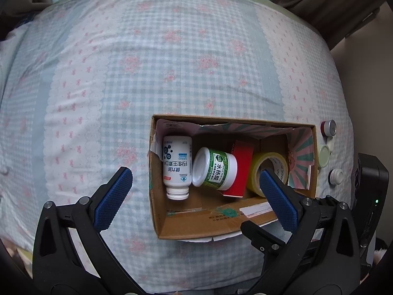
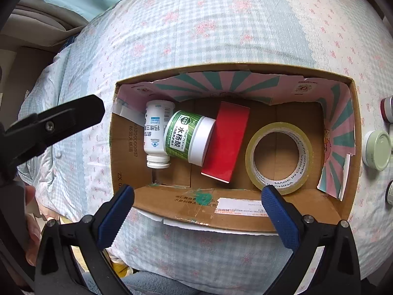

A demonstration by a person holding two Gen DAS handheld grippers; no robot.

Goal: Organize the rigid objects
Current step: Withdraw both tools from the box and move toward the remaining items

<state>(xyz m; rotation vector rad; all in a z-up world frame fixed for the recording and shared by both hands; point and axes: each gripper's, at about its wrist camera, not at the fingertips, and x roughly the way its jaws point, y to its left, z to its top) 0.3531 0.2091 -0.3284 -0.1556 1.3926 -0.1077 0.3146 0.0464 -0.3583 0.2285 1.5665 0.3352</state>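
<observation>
An open cardboard box (image 1: 196, 228) (image 2: 172, 206) lies on a bed with a checked cover. It holds a white bottle (image 1: 176, 166) (image 2: 156, 135) lying down, a green-labelled jar (image 1: 216, 170) (image 2: 188, 137) on its side, a red box (image 1: 239, 169) (image 2: 227, 142) and a roll of yellowish tape (image 1: 267, 169) (image 2: 278, 152). My left gripper (image 1: 194, 196) is open and empty over the box's near left part. My right gripper (image 2: 196, 211) is open and empty above the box's near wall.
Three small jars stand on the cover right of the box: a red-banded one (image 1: 328, 127) (image 2: 388, 109), a pale green-lidded one (image 1: 324, 156) (image 2: 377, 150) and a white one (image 1: 336, 176). The left gripper's arm (image 2: 49, 123) shows at the right wrist view's left.
</observation>
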